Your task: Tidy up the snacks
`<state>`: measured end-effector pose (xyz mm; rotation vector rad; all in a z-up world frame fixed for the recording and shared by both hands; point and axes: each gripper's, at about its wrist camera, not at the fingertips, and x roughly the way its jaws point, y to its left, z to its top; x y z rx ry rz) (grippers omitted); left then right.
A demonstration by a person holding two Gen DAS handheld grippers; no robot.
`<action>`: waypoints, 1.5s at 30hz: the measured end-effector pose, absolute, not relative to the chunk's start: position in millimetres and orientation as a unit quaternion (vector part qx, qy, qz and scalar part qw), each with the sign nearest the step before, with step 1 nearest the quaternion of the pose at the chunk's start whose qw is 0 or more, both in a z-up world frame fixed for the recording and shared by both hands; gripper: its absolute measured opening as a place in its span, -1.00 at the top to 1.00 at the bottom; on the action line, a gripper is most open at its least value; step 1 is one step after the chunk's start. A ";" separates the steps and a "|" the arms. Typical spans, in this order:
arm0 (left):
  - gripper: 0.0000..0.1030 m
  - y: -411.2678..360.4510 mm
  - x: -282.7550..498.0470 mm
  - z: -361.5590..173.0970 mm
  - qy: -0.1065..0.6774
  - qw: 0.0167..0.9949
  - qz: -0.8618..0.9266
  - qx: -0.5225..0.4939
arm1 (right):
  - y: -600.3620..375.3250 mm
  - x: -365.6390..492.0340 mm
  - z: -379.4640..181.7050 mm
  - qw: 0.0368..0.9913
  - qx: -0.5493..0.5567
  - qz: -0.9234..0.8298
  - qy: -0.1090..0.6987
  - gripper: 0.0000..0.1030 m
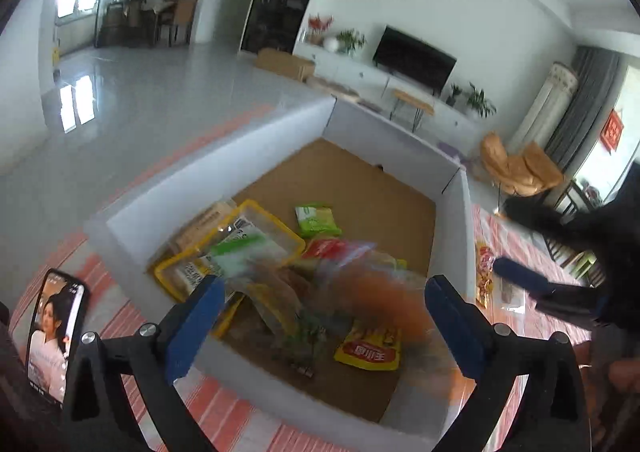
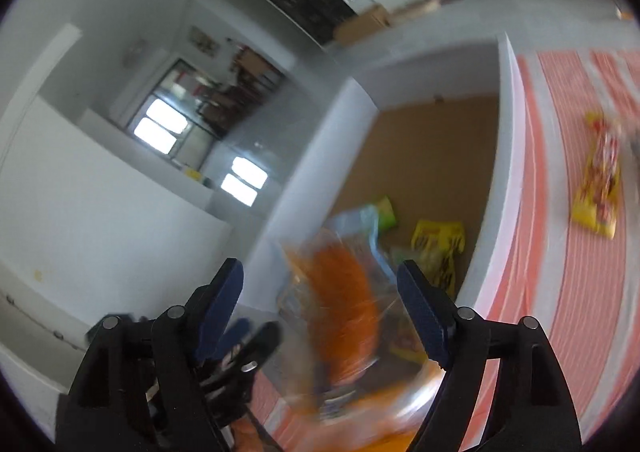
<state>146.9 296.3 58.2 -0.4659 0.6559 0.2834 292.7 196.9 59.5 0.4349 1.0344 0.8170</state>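
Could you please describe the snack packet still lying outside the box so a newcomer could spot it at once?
Find the white-walled cardboard box on the red-striped tablecloth. Just beyond its right wall lies a long yellow-and-red plastic snack packet, the only packet on the cloth rather than inside the box.

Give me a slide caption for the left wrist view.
Open left gripper above a white box of snacks, a blurred orange packet between its fingers.
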 end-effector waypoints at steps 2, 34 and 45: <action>-0.93 286.2 135.4 56.9 0.308 0.917 0.132 -0.218 | 184.6 285.5 50.8 0.794 0.174 0.349 0.466 -0.61; -0.99 35.0 182.7 -66.8 0.452 0.890 -0.041 -0.045 | -151.6 193.4 -70.9 0.894 -0.016 0.001 0.448 -0.74; -0.99 30.1 186.8 -71.4 0.455 0.890 0.005 -0.029 | -153.4 191.6 -71.5 0.894 -0.018 0.000 0.447 -0.74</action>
